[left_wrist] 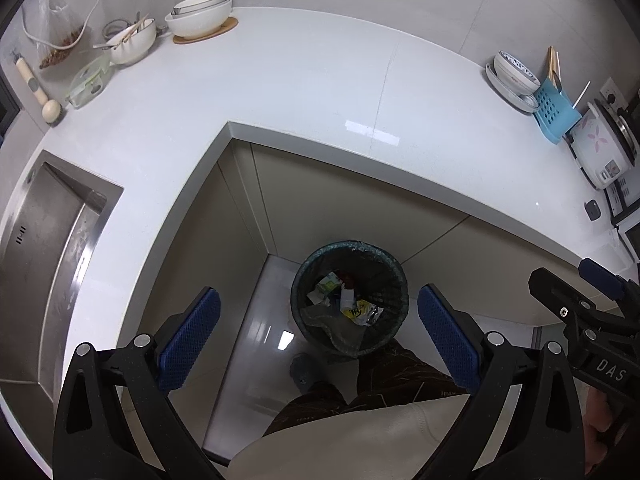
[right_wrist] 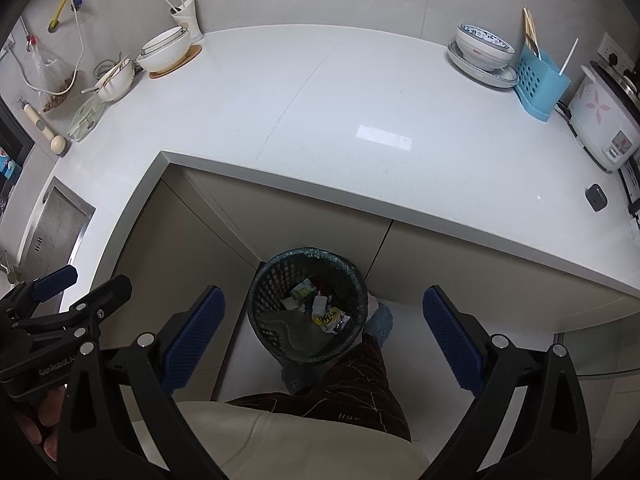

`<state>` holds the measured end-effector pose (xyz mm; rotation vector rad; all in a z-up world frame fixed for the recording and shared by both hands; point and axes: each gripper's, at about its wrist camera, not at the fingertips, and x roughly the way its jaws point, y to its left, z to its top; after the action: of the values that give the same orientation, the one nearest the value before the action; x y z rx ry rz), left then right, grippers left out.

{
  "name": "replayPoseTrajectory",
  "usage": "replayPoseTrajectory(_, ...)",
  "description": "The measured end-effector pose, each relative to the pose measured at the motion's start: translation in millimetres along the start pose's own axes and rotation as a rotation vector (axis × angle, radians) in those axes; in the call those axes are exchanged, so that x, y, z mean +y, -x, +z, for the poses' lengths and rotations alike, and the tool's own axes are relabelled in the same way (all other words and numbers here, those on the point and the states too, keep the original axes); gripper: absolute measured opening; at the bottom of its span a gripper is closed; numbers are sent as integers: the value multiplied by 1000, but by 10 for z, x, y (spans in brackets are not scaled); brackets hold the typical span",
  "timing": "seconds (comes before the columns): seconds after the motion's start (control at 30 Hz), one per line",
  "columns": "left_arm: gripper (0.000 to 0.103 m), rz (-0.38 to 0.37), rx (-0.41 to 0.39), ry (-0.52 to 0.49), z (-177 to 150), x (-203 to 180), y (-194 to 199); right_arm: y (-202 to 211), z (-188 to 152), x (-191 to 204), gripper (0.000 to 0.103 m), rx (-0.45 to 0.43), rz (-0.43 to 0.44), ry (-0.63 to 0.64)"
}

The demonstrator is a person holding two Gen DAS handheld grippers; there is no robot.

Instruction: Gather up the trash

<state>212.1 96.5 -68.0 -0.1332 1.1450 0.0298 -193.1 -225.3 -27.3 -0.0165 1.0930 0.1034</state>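
item: kitchen corner, l-shaped white counter (right_wrist: 320,112); person stands in the angle, a hand-held gripper in each hand. left gripper (left_wrist: 318,334): blue pads spread wide, nothing between them, held above the floor and looking straight down. right gripper (right_wrist: 324,332): likewise spread wide and empty, held level with the other, each showing at the edge of the other's view. trash bin (right_wrist: 260,300): dark mesh basket with a liner folded over the rim, set on the floor in the cabinet corner at the person's feet, likely so it sits within reach of both runs of counter. trash (right_wrist: 328,316): crumpled wrappers, one yellow, one green and white, lying in the bottom of the bin. counter middle: bare, no loose scraps visible. stacked white bowls (right_wrist: 164,54) on a wooden mat, pushed to the back wall at left; patterned bowl (right_wrist: 484,46) on plates, blue utensil caddy (right_wrist: 540,80) and rice cooker (right_wrist: 600,120) ranged along the right, leaving the working surface free. sink (left_wrist: 44,264): far left. judgement: both tools empty over a filled bin suggests collecting is near done or done.
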Motion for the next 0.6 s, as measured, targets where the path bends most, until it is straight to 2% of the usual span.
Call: replayPoseTrajectory(0.6, 97, 0, 7, 4, -21, -2, 11, -9, -17, -70, 95, 3, 14, -21)
